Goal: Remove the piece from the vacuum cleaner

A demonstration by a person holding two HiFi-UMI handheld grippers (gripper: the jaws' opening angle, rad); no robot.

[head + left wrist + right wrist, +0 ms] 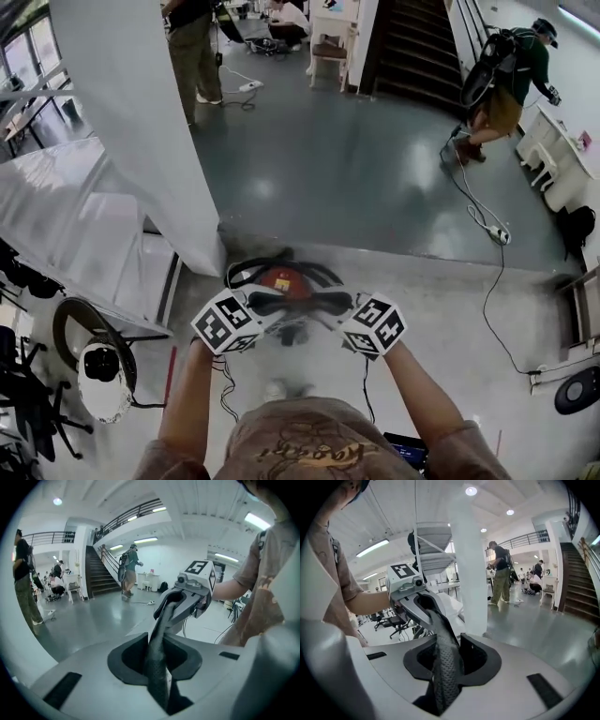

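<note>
The dark, flat piece (298, 302) hangs low in the centre of the head view, just above the red vacuum cleaner (281, 278) on the floor. The left gripper (262, 309) clamps one end of it and the right gripper (336, 311) grips the other, jaws facing each other.

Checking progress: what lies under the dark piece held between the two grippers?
A red vacuum cleaner on the floor, a black loop around it. The dark piece hides its near side; contact between them cannot be seen.
</note>
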